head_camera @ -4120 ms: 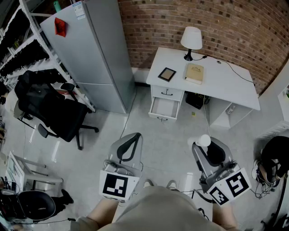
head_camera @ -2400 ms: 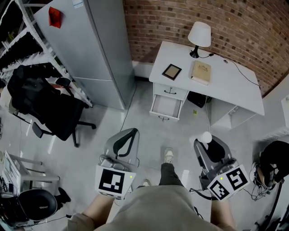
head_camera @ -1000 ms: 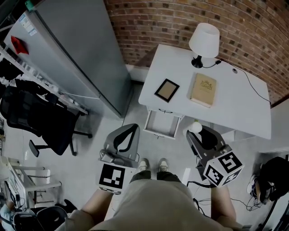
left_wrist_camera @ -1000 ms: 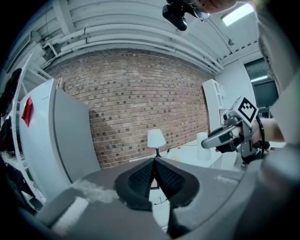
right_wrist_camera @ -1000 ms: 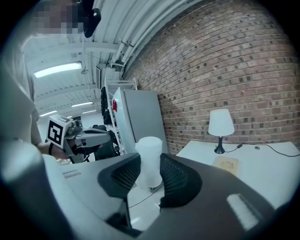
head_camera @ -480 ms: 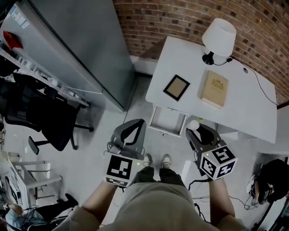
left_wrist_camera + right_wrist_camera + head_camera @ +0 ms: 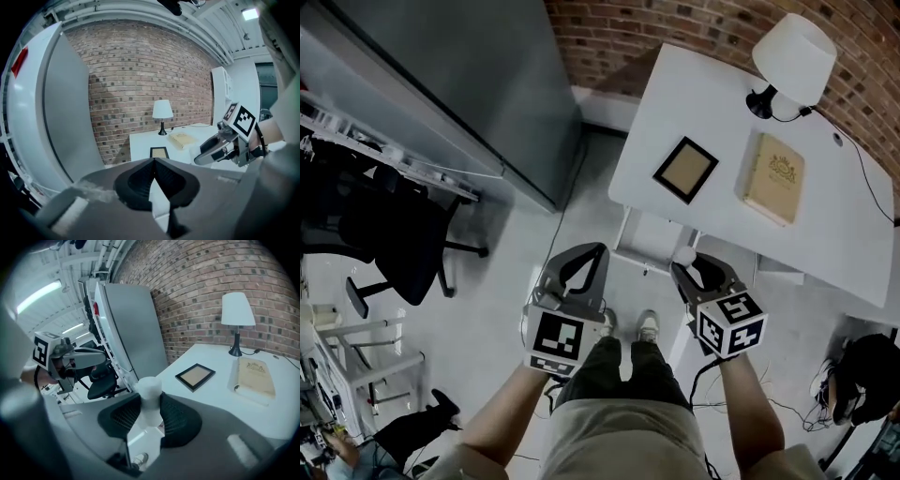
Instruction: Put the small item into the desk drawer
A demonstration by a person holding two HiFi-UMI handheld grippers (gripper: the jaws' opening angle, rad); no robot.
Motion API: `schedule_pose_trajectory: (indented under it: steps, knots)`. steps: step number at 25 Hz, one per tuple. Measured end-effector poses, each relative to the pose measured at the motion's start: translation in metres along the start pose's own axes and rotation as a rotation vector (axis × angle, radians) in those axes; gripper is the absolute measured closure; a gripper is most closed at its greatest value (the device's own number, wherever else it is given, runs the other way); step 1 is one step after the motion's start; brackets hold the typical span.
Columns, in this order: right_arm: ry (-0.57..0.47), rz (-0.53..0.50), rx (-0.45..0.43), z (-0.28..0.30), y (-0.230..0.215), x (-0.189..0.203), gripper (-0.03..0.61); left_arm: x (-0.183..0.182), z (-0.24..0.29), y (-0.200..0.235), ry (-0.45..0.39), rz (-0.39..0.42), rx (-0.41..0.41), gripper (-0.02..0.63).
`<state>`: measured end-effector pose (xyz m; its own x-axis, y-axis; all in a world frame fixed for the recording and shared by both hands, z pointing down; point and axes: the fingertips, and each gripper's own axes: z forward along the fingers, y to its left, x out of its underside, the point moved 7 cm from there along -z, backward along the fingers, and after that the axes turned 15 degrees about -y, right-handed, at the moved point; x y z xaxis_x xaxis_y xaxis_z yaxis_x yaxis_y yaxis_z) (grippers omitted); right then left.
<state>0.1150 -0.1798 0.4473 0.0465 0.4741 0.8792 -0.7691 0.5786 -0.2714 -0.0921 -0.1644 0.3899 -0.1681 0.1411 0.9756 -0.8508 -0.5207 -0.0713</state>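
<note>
The small item (image 7: 684, 255) is a white cylinder, and my right gripper (image 7: 682, 269) is shut on it; in the right gripper view the small item (image 7: 149, 399) stands upright between the dark pads. It hangs just over the front edge of the open desk drawer (image 7: 642, 230), whose white inside shows under the white desk (image 7: 722, 216). My left gripper (image 7: 592, 251) is level with it, to the left of the drawer, jaws shut with nothing between them. In the left gripper view the left gripper (image 7: 153, 161) points at the desk, with the right gripper (image 7: 220, 147) on its right.
On the desk lie a black picture frame (image 7: 686, 169), a tan book (image 7: 773, 178) and a white lamp (image 7: 792, 56). A grey fridge (image 7: 459, 84) stands left of the desk against the brick wall. A black office chair (image 7: 394, 244) is at the far left. My shoes (image 7: 647, 325) are below the drawer.
The person has walked up to the desk. Both grippers have come forward to the drawer's front, the right one still gripping the white item. The desk now fills more of the view.
</note>
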Motion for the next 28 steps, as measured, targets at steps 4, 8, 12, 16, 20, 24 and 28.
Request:
schedule_pose_trajectory:
  steps: [4,8,12,16,20,24,28]
  knots:
    - [0.050,0.009,0.012,0.032,-0.011,0.045,0.443,0.052,0.015,0.007,0.036,-0.030,-0.002,0.612]
    - [0.099,0.023,0.039,0.065,-0.029,0.095,0.442,0.105,0.029,0.012,0.042,-0.062,-0.002,0.612]
    - [0.161,0.015,0.059,0.097,-0.051,0.148,0.442,0.156,0.044,0.013,0.039,-0.088,0.019,0.612]
    - [0.230,-0.001,0.068,0.127,-0.077,0.205,0.440,0.213,0.063,0.011,0.071,-0.100,0.035,0.612]
    - [0.293,-0.023,0.083,0.155,-0.104,0.258,0.440,0.268,0.084,0.009,0.104,-0.123,0.044,0.612]
    - [0.340,-0.061,0.082,0.184,-0.124,0.300,0.439,0.320,0.101,0.009,0.169,-0.141,0.040,0.612]
    - [0.386,-0.082,0.075,0.206,-0.136,0.335,0.439,0.359,0.111,0.008,0.206,-0.156,0.039,0.612]
